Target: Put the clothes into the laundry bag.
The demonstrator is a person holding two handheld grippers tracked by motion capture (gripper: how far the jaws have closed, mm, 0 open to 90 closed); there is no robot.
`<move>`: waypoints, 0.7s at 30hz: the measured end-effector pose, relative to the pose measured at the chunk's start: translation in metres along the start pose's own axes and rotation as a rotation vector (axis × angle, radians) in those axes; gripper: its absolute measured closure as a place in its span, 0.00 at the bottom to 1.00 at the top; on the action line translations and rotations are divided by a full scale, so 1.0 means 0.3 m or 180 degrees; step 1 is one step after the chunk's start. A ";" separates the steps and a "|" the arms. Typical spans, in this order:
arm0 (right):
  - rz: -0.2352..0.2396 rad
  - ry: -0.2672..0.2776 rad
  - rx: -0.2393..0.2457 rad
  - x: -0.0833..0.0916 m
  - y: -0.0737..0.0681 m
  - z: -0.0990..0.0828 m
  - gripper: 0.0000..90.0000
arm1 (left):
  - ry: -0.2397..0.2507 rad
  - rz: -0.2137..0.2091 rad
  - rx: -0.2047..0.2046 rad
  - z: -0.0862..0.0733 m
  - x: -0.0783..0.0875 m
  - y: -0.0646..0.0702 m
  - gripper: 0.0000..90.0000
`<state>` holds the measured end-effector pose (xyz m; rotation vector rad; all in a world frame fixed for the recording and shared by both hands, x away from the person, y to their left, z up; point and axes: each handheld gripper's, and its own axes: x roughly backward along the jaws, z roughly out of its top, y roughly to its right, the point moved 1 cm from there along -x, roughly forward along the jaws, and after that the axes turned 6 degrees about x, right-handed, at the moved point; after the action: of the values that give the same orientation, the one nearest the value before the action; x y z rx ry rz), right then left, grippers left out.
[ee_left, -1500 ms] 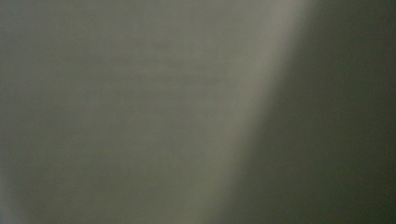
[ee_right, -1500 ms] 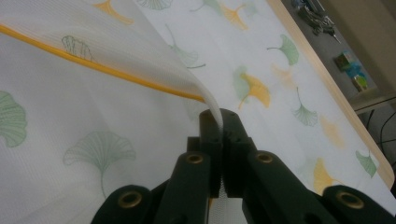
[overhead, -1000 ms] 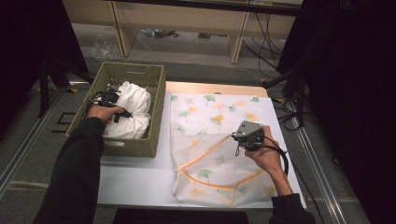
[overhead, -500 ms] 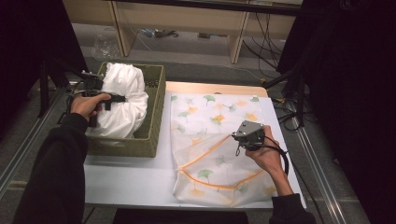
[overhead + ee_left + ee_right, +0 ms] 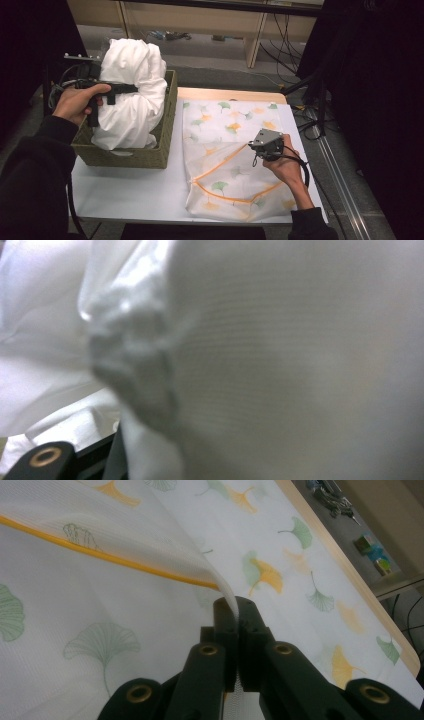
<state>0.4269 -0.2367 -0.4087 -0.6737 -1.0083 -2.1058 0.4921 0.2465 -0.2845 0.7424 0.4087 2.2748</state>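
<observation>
A big white cloth hangs over the basket while a leaf-print bag is pinched open.

On the left, the left gripper [image 5: 117, 90] is clenched on the big crumpled white cloth [image 5: 131, 95] and holds it up above the green woven basket [image 5: 150, 155]; the bottom of the cloth hangs down inside the basket. The basket sits on the left part of the white table [image 5: 140, 192]. To the right lies the flat white mesh bag with green and orange leaves and an orange trim [image 5: 227, 165]. The right gripper [image 5: 236, 611] is squeezed shut on the bag's top layer, lifting its edge a little.
</observation>
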 end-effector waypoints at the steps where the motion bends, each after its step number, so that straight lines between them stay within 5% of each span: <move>1: -0.0011 0.0010 0.0011 0.001 0.000 0.001 1.00 | -0.0011 -0.0034 -0.0029 0.005 0.005 0.017 0.59; 7: 0.0005 0.0006 0.0011 0.000 0.002 0.001 1.00 | -0.0117 -0.0237 -0.0208 0.013 0.038 0.137 0.59; 9: 0.0016 0.0037 0.0088 -0.004 0.010 0.001 1.00 | -0.0149 -0.0422 -0.0289 0.000 0.062 0.233 0.59; 12: -0.0004 0.0023 -0.0002 -0.001 0.004 0.003 1.00 | -0.0206 -0.0565 -0.0352 -0.018 0.074 0.292 0.58; 15: -0.0034 0.0089 0.0119 0.000 0.015 0.000 1.00 | -0.0232 -0.0803 -0.0472 -0.066 0.091 0.389 0.58; 16: -0.0030 0.0054 -0.0013 0.004 0.009 0.002 1.00 | -0.0249 -0.0885 -0.0499 -0.089 0.094 0.422 0.58; 17: -0.0026 0.0097 0.0147 0.003 0.021 0.001 1.00 | -0.0283 -0.0960 -0.0519 -0.108 0.094 0.444 0.58; 21: -0.0028 0.0066 -0.0004 0.009 0.013 0.003 1.00 | -0.0410 -0.1151 -0.0508 -0.191 0.069 0.506 0.58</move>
<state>0.4285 -0.2387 -0.4045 -0.6481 -1.0003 -2.1170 0.3654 0.1495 -0.2490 0.6690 0.2716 1.8853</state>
